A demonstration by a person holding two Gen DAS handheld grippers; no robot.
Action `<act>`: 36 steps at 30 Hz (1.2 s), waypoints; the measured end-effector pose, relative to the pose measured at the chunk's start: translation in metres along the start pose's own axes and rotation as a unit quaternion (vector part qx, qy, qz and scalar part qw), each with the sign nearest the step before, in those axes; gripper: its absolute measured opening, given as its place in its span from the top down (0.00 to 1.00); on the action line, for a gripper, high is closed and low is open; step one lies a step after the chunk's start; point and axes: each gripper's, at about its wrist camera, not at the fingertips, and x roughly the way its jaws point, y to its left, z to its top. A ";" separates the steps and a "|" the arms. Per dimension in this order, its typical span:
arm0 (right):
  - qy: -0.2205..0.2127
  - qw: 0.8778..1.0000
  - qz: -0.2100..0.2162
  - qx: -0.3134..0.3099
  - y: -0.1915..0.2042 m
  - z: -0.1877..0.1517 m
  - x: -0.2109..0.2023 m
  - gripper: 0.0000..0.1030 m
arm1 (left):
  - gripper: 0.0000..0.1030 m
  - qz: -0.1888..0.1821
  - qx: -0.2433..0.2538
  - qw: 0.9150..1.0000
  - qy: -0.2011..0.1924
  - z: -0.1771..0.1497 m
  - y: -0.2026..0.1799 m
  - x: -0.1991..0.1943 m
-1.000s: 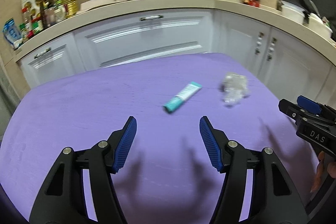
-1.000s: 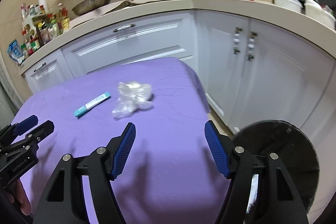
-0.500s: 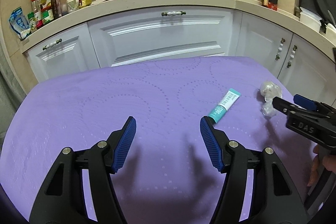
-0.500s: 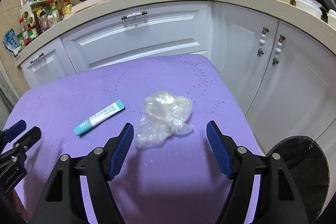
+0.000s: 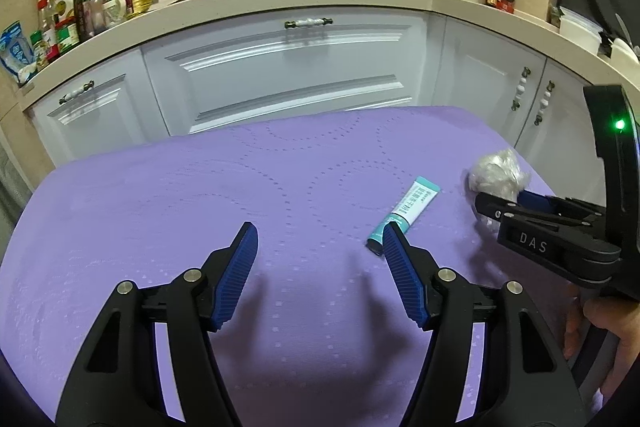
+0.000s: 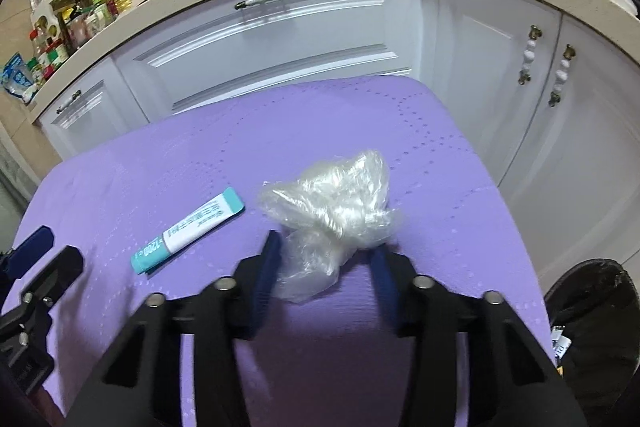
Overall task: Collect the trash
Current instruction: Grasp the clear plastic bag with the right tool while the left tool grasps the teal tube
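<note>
Closing around the near end of a crumpled clear plastic bag (image 6: 332,203), the right gripper (image 6: 326,267) has its blue pads on either side of the wad, the right one touching it; the bag lies on the purple tablecloth (image 6: 200,155) near its right edge. Left of it lies a teal-and-white tube (image 6: 188,229). The left gripper (image 5: 316,267) hovers wide open and empty, its right fingertip (image 5: 394,239) just before the tube's near end

crumpled clear plastic (image 6: 336,203), teal-white tube (image 6: 188,229) beside
</note>
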 end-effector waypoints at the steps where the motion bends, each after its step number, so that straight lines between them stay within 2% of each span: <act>1: -0.002 1.000 0.003 -0.001 0.000 0.000 -0.002 0.70 | 0.39 -0.001 0.000 1.000 0.001 0.000 -0.001 0.001; 15: -0.017 1.000 0.003 0.004 -0.008 -0.006 -0.018 0.70 | 0.40 -0.028 0.040 0.998 0.029 0.007 -0.036 0.031; 19: -0.019 1.000 0.002 0.008 -0.011 -0.007 -0.021 0.70 | 0.53 -0.034 0.052 0.997 0.045 0.007 -0.044 0.043; 22: -0.018 1.000 0.003 0.010 -0.014 -0.009 -0.022 0.70 | 0.55 -0.037 0.057 0.996 0.057 0.004 -0.048 0.051; 23: -0.018 1.000 0.003 0.011 -0.015 -0.009 -0.022 0.70 | 0.58 -0.039 0.060 0.995 0.064 0.002 -0.049 0.054; 24: -0.018 1.000 0.003 0.011 -0.015 -0.010 -0.022 0.70 | 0.62 -0.044 0.062 0.995 0.072 0.001 -0.050 0.057; 26: -0.018 1.000 0.003 0.012 -0.015 -0.011 -0.023 0.70 | 0.77 -0.050 0.064 0.994 0.074 0.002 -0.051 0.058; 28: -0.019 1.000 0.003 0.013 -0.016 -0.012 -0.023 0.71 | 0.86 -0.057 0.072 0.993 0.075 0.001 -0.054 0.058; 32: -0.020 1.000 0.003 0.016 -0.017 -0.013 -0.024 0.72 | 0.92 -0.056 0.083 0.992 0.072 0.001 -0.058 0.057; 36: -0.023 1.000 0.005 0.019 -0.018 -0.015 -0.026 0.73 | 0.94 -0.051 0.073 0.994 0.068 0.001 -0.052 0.055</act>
